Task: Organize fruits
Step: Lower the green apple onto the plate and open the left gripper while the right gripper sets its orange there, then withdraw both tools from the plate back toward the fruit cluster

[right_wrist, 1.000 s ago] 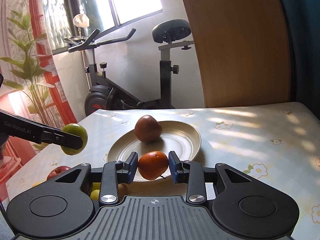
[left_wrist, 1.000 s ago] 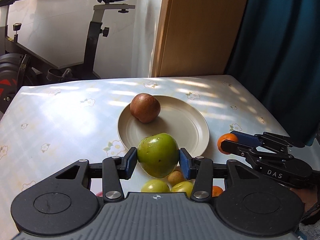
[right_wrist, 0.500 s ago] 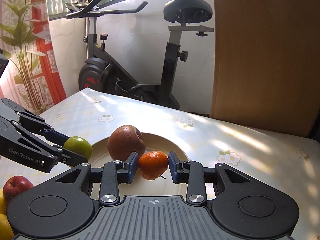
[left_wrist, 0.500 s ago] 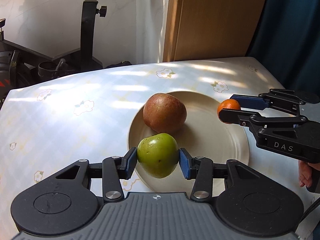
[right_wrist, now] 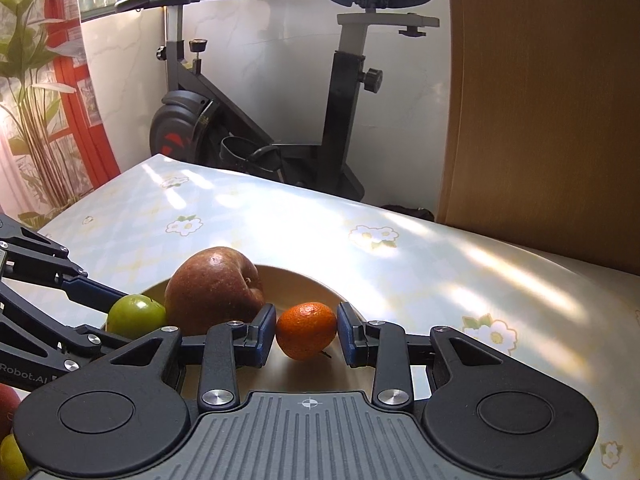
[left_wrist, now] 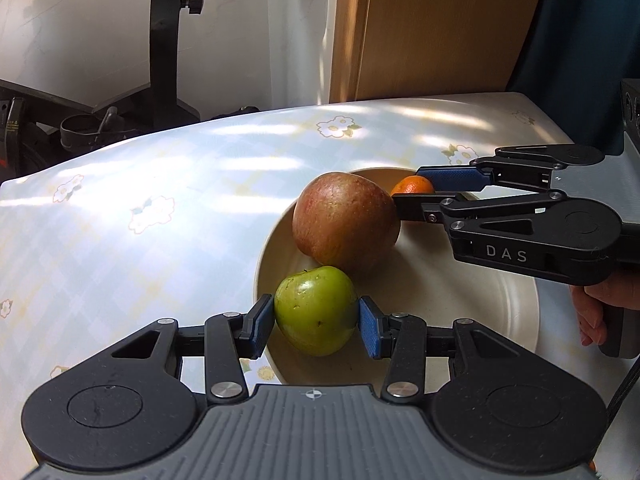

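While my left tongs (left_wrist: 316, 322) clamp the green fruit (left_wrist: 316, 320) over the near rim of the cream plate (left_wrist: 460, 304), my right tongs (right_wrist: 307, 336) grip the small orange (right_wrist: 307, 335) over the plate's far side. Between them a reddish-brown apple (left_wrist: 346, 222) sits on the plate, close beside both held fruits. Beyond lies the flowered bench (left_wrist: 160, 184); past its edge stands an exercise bike (right_wrist: 280, 120).

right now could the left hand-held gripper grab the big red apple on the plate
Probably not yet: the left hand-held gripper is shut on a green apple. The red apple sits just beyond on the plate, unobstructed once the green apple is released.
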Tool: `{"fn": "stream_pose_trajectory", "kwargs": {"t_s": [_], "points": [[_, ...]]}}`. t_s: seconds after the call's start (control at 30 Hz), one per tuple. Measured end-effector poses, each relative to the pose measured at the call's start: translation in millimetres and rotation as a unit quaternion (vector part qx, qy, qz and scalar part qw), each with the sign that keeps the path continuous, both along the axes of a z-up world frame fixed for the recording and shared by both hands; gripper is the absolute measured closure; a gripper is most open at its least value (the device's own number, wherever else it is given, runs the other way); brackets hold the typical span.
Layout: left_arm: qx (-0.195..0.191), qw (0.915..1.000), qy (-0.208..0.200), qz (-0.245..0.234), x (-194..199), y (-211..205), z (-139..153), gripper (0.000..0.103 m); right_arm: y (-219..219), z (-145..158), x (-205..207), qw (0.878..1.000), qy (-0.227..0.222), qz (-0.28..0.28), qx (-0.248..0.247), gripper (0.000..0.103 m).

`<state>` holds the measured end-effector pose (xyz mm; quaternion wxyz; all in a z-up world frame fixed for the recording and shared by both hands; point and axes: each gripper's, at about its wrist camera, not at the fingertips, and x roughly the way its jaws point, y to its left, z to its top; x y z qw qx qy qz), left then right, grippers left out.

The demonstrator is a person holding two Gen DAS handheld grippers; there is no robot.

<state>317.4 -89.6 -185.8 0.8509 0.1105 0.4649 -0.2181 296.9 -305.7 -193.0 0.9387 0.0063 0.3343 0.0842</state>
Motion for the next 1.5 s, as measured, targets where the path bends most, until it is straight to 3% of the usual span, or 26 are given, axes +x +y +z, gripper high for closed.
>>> {"fn": "stream_pose_trajectory", "kwargs": {"t_s": [0.4, 0.63, 1.0, 1.13, 1.27, 1.5], "points": [[-0.007, 1.0, -0.005, 0.0, -4, 0, 2, 0.053, 0, 1, 5, 1.0, -0.006, -0.007, 0.01, 0.072], [-0.022, 0.9997, -0.009, 0.005, -11, 9, 11, 0.046, -4, 25, -15, 0.999, -0.037, -0.016, 0.015, 0.071], [-0.091, 0.9949, -0.042, 0.007, -52, 43, 68, 0.046, 1, 59, -83, 0.998, -0.037, -0.055, 0.019, 0.071], [-0.08, 0.9947, -0.065, 0.001, -70, 62, 80, 0.046, 8, 67, -114, 0.995, -0.049, -0.081, 0.039, 0.07], [-0.073, 0.995, -0.069, 0.005, -83, 84, 84, 0.046, 11, 66, -139, 0.988, -0.059, -0.101, 0.096, 0.068], [-0.071, 0.9944, -0.071, 0.033, -107, 120, 82, 0.046, 39, 62, -162, 0.987, -0.066, -0.102, 0.104, 0.068]]}}
